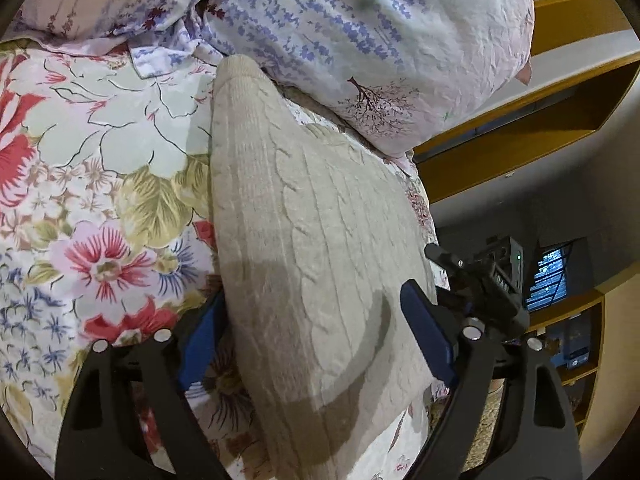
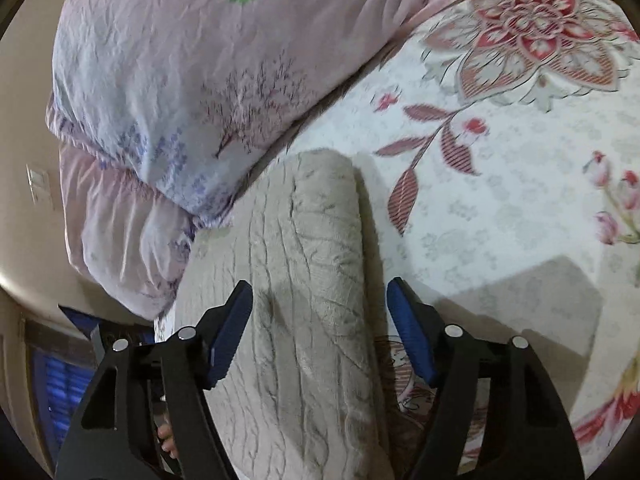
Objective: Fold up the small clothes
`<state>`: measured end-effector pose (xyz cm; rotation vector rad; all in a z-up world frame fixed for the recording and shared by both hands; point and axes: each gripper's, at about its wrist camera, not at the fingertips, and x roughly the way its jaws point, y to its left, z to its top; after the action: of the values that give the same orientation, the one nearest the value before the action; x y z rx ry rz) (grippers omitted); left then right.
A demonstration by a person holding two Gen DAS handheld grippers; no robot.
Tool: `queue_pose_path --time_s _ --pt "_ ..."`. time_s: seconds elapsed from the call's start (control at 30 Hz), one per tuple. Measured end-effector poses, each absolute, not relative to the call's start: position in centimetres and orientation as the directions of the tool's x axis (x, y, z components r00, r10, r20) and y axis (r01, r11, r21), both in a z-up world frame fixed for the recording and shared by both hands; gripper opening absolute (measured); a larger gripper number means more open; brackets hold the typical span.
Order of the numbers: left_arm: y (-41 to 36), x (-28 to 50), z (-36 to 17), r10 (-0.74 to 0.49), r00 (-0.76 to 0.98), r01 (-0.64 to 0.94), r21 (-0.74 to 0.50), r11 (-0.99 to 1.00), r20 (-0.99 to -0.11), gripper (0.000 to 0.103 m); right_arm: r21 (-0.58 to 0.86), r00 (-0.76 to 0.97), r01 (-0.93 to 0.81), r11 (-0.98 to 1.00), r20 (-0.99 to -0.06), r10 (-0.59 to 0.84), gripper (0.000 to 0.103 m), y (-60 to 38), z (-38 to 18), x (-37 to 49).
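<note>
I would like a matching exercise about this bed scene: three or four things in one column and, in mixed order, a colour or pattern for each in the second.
Things:
1. knitted garment
2. pillow
3. bedsheet
4. left tool finger pads

Descriptions:
A. blue
B. large red and pink flowers
C. beige cable knit
D. pale with purple sprigs and a tree print

Pairs: 1-C, 2-D, 3-B, 4-A

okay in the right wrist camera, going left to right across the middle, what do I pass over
Lavender-print pillow → beige cable-knit sweater, lying between the open blue pads of the right gripper → floral bedsheet.
</note>
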<state>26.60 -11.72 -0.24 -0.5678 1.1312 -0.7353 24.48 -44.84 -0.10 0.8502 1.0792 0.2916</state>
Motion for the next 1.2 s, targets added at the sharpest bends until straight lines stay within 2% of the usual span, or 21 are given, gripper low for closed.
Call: queue_pose_path --time_s 0.1,0.33,0.47,0.5,0.57,0.63,0.83,0.93,1.0,1.07,1.2 --pt "-11.9 26.9 -0.2 -0.769 0.24 0.231 -0.734 0.638 -0.593 0.083 0.751 0.461 0.146 0.644 -0.627 0.628 0.071 -44.2 -0.3 24.5" --pt "-12.9 27.5 -0.1 -0.754 0.251 0.25 -0.712 0.656 -0.607 0.081 0.745 0.45 0.075 0.663 -0.619 0.644 0.062 -42.7 -0.2 24.5" --pt "-13.6 27.7 -0.1 -0.723 0.265 0.262 -0.674 0.69 -0.637 0.059 0.792 0.462 0.086 0.604 -0.569 0.681 0.041 -42.7 -0.8 24.4" --pt "-13.5 27.7 -0.1 -0.725 0.269 0.263 -0.675 0.689 -0.634 0.057 0.798 0.469 0.082 0.597 -0.559 0.683 0.039 -42.9 -0.8 24.2" --pt "-13.0 27.6 0.2 -0.74 0.274 0.267 -0.691 0.672 -0.614 0.043 0.798 0.486 0.085 0.596 -0.556 0.675 0.036 -43.0 -0.5 23.8" --pt "-12.4 27.5 0.5 -0.755 0.269 0.269 -0.706 0.656 -0.598 0.039 0.8 0.505 0.084 0.594 -0.548 0.667 0.034 -42.7 0.2 23.4" --pt "-9.9 26.1 1.9 -0.762 0.273 0.286 -0.707 0.647 -0.587 0.037 0.795 0.539 0.012 0.606 -0.516 0.666 0.027 -39.8 3.1 22.4" --pt "-7.1 25.0 2.7 -0.749 0.294 0.294 -0.689 0.662 -0.594 0.037 0.781 0.529 -0.054 0.622 -0.505 0.681 0.019 -36.8 4.3 22.4" --pt "-4.8 24.2 3.3 -0.736 0.314 0.294 -0.676 0.676 -0.6 0.037 0.775 0.513 -0.106 0.623 -0.494 0.702 0.018 -34.7 4.8 22.7" --pt "-2.6 23.6 3.4 -0.727 0.326 0.278 -0.673 0.685 -0.605 0.037 0.744 0.482 -0.149 0.651 -0.52 0.705 0.018 -31.9 4.9 23.4" --pt "2.2 23.0 3.0 -0.686 0.367 0.231 -0.653 0.721 -0.628 0.037 0.743 0.397 -0.127 0.657 -0.569 0.72 0.018 -27.8 2.6 24.7"
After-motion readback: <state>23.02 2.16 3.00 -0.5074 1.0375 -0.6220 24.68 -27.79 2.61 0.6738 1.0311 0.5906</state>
